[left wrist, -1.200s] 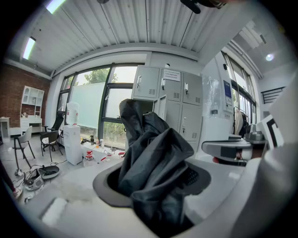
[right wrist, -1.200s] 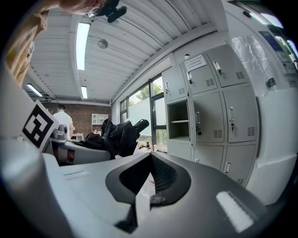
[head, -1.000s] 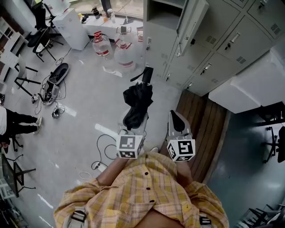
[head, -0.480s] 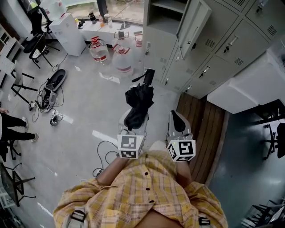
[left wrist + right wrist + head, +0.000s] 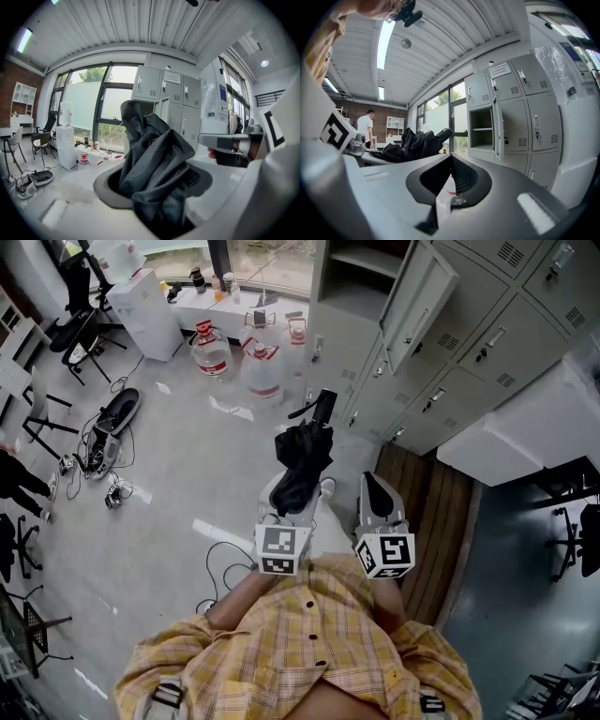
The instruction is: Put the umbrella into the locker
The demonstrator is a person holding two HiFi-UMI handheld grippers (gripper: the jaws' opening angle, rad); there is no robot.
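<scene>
Okay, so over the last second the person has edged toward the bank of grey metal lockers [image 5: 469, 343]. The big clear water jugs [image 5: 262, 367] on the floor have slid nearer in the head view, and the open locker compartment [image 5: 361, 263] with its swung-out door [image 5: 417, 296] looms larger. The folded black fabric umbrella [image 5: 302, 460] rode along and is still up in the air over the grey floor [image 5: 169, 484], handle pointing at the lockers' lower edge. The left gripper [image 5: 298, 502] hasn't changed its hold, with its fingers clamped on the bunched cloth. The right gripper [image 5: 373, 484] travels beside it with nothing in it, its fingers pressed together at the tips. My read is that this is just the approach and the actual putting-in isn't started yet.

Hard to see:
- The left fingers' pads are buried under fabric in the left gripper view.
- The compartment is cut off by the head view's top edge.
- In the right gripper view the open locker compartment [image 5: 482, 129] looks bare, though it's too small to be sure.
</scene>
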